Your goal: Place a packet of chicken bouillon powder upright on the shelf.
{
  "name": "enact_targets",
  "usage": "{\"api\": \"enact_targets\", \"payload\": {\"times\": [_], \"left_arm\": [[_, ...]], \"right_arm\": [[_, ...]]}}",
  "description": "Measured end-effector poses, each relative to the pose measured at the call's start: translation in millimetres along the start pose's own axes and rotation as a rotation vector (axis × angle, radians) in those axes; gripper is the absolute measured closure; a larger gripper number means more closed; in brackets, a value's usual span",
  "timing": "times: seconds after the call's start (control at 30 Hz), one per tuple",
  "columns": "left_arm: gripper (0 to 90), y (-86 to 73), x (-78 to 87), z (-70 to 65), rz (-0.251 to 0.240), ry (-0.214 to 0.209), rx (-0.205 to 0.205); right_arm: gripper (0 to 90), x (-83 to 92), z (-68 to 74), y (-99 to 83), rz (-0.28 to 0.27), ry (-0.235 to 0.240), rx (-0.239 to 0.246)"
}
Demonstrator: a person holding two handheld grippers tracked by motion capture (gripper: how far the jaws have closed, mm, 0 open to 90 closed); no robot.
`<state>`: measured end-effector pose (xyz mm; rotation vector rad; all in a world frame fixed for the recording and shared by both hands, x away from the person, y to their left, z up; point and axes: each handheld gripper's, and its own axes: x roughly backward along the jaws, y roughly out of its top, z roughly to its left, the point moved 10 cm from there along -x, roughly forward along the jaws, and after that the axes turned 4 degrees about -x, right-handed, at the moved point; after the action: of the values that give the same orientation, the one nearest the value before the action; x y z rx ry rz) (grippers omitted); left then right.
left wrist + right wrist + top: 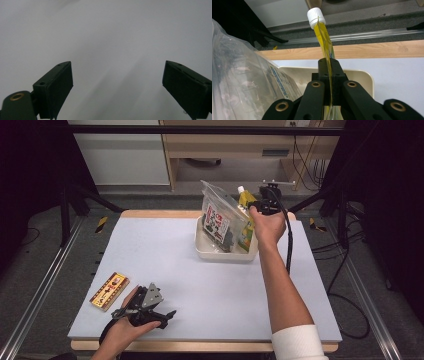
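Note:
A yellow spouted pouch with a white cap stands upright in the cream tub at the table's far side. My right gripper is shut on the pouch, its jaws pinching the flat edge below the cap; it shows above the tub. Beside the pouch, a clear plastic bag with a printed label leans in the same tub. My left gripper rests near the front edge, open, with bare grey mat between its fingers.
A flat brown-and-yellow packet lies on the mat at the front left, beside my left hand. The grey mat covers a wooden table. Black frame posts and cables stand beyond the right side.

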<state>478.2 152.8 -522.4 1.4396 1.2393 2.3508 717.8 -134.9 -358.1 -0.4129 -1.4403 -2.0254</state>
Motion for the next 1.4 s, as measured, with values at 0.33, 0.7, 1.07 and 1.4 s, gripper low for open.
{"api": "enact_targets", "payload": {"times": [0.33,0.7,1.07,1.4], "left_arm": [[9.3,0.4,-1.4,-2.4,0.001,-0.004,-0.003],[9.2,-0.4,-3.2,-3.6,0.009,-0.009,-0.009],[9.1,-0.6,-2.4,-2.8,0.013,-0.006,-0.013],[9.2,-1.2,-2.8,-2.8,0.017,-0.007,-0.016]], "right_arm": [[90.0,-4.2,-0.1,-2.7,-0.016,0.0,-0.009],[90.0,-4.1,-0.3,-10.2,-0.016,-0.001,0.03],[90.0,1.3,-4.9,-19.9,-0.003,-0.003,0.046],[90.0,6.8,-12.7,-31.6,0.005,-0.04,0.091]]}}
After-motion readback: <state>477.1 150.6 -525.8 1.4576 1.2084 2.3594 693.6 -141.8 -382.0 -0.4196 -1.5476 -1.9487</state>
